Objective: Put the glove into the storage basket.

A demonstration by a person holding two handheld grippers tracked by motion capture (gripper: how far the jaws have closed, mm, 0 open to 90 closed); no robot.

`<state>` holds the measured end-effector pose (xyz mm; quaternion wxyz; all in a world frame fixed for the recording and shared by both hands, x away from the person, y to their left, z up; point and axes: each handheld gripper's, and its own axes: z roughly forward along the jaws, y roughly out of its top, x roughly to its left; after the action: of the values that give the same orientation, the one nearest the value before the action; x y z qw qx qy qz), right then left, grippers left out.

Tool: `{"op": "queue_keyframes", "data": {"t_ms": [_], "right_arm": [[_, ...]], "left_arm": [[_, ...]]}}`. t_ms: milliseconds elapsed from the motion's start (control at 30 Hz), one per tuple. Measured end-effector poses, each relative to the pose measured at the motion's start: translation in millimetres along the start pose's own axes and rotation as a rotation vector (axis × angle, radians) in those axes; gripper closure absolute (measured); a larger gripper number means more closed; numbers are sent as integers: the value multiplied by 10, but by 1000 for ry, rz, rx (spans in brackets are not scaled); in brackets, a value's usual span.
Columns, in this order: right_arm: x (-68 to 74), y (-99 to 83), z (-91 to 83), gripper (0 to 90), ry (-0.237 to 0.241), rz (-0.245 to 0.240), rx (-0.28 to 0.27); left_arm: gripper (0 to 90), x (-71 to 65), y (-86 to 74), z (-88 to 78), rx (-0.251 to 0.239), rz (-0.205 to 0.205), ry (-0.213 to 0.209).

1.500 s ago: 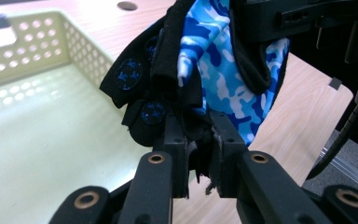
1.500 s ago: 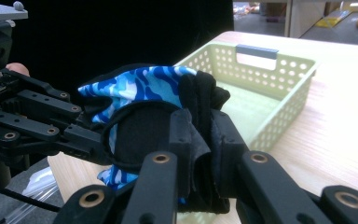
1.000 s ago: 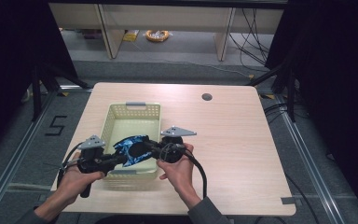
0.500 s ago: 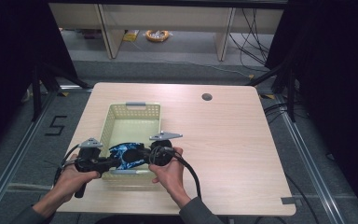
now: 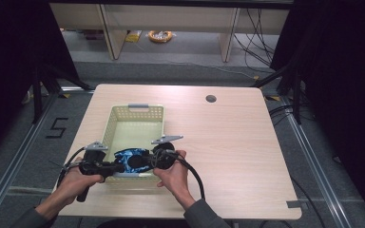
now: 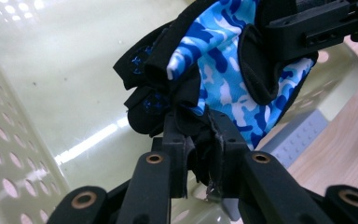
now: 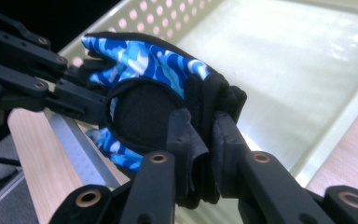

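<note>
My left gripper sits at the near left corner of the pale green basket, its jaws clamped on a black fold of the blue camouflage glove. The glove hangs stretched between my two tools, just inside the basket's near wall and low over its floor. My right gripper bites the glove's other black edge — both jaws are pinched tight on cloth, and the right pair has eased a shade wider while staying on it.

From above, the basket reaches from my hands toward the middle of the table. To its left lies a narrow strip of tabletop before the table edge; to its right the wood runs broad and bare, with a small round hole far back. Most of the basket's floor beyond the glove is open.

The left gripper view adds what the high view cannot: the perforated side wall close at its left, the glossy floor under the glove, and the other gripper's black linkage at top right. The right gripper view shows the glove's round black patch, and the grey handle plate on the near rim.
</note>
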<state>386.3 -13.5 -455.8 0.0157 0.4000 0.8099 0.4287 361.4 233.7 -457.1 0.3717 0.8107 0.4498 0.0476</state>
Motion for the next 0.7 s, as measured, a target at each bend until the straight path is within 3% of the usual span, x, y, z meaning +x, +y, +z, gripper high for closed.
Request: {"op": "queue_keyframes", "data": {"t_ms": [100, 200, 267, 300, 367, 500, 567, 633, 700], "right_arm": [[-3, -15, 38, 748, -16, -14, 49], [-1, -16, 43, 737, -34, -33, 45], [35, -11, 56, 695, -55, -24, 51], [40, 8, 64, 657, -72, -57, 48], [38, 21, 77, 604, -90, -84, 46], [18, 35, 75, 575, -93, -91, 39], [25, 36, 71, 561, -96, -85, 38], [44, 48, 73, 499, -94, -81, 39], [66, 80, 70, 497, -112, -109, 27]], "left_arm": [[747, 39, 17, 11, 29, 1, -7], [690, 30, 25, 30, 0, -15, 13], [661, 36, 49, 15, 38, 14, 12], [604, 35, 64, 23, 45, 33, 32], [577, 54, 74, 29, 55, 40, 34], [519, 50, 87, 21, 47, 56, 77], [517, 48, 90, 16, 40, 55, 76], [513, 50, 113, -26, 64, 64, 81], [504, 34, 125, -46, 39, 68, 90]]}}
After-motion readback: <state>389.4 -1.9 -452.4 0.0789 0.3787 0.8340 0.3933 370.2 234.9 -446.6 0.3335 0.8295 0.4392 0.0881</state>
